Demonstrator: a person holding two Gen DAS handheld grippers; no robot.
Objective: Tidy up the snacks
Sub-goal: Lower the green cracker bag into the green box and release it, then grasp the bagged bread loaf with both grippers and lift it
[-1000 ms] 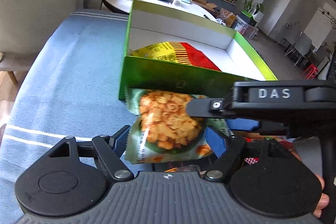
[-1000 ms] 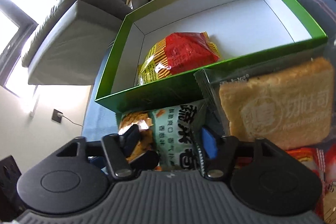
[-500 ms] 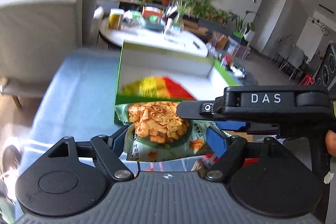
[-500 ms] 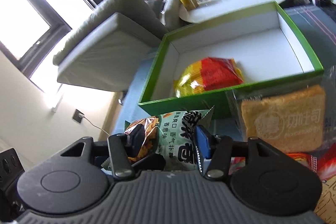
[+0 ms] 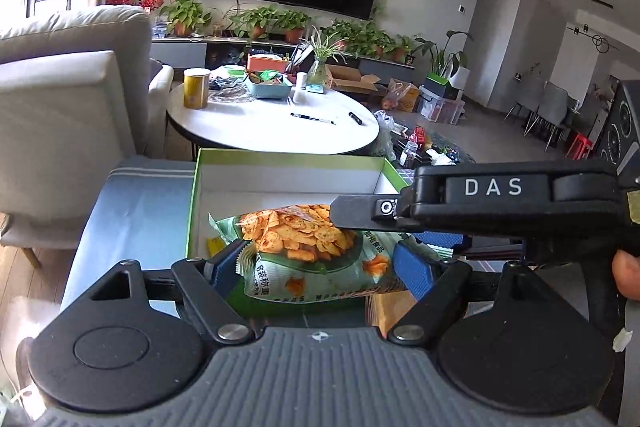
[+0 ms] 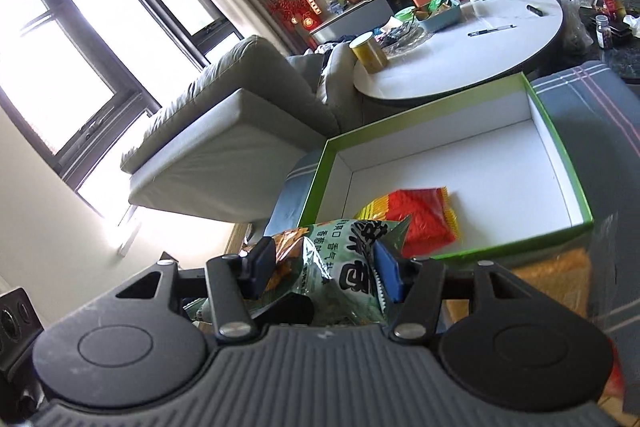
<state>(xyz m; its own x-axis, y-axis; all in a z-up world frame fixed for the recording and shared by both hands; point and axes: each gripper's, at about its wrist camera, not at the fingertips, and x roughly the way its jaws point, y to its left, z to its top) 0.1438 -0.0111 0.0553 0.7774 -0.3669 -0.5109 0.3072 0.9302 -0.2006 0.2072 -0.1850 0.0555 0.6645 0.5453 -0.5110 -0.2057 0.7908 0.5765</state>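
A green bag of orange chips hangs between both grippers, lifted above the near wall of the green box. My left gripper is shut on the bag's sides. My right gripper is shut on the same bag and shows from the side in the left wrist view. The green box has a white inside and holds a red and yellow snack bag.
A clear pack of toast lies in front of the box, on the right. The box stands on a blue cloth. A grey sofa is to the left. A round white table with clutter stands behind the box.
Both grippers have lifted the chip bag from the cloth in front of the box up over its near wall. The views have tilted up toward the room.
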